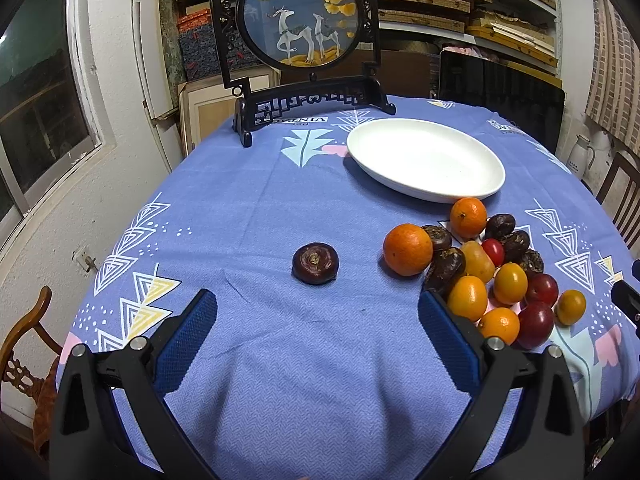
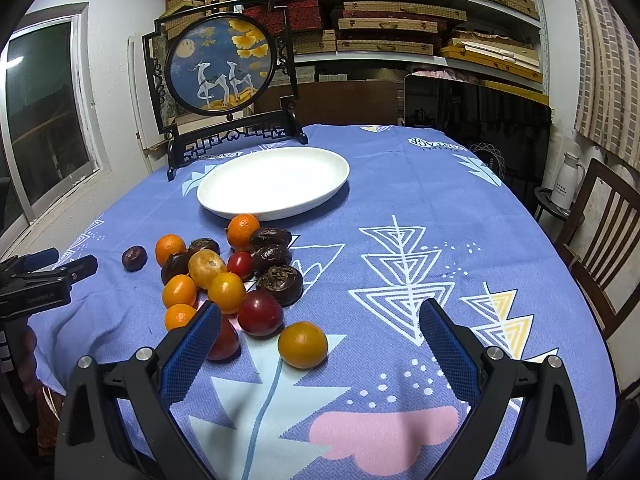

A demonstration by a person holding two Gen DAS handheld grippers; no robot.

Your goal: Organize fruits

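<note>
Left tool (image 1: 318,304) was spread wide, nothing between its blue pads, hovering low over the tabletop (image 1: 248,200). A lone dark water chestnut (image 1: 315,263) sat just ahead of it, roughly centred in the gap, apart from the rest of the fruit.

Right tool (image 2: 320,312) was also spread wide and empty. Its left finger (image 2: 192,344) overlapped the near edge of the fruit pile (image 2: 228,272) in view; contact couldn't be judged. A yellow-orange fruit (image 2: 303,344) lay just ahead between the fingers, closer to the left one.

The pile was a loose cluster on the blue patterned cloth: oranges, small yellow-orange fruits, red plums or tomatoes (couldn't tell which), and several more dark chestnuts, most touching each other. One small orange (image 2: 243,231) lay right at the near rim of the white oval plate (image 2: 320,168). Plate held no fruit.

Behind the plate, a framed round deer picture (image 1: 298,20) stood upright on a dark stand at the far edge. From the right wrist view, the left tool (image 2: 52,272) showed at the left edge, near the lone chestnut.
</note>
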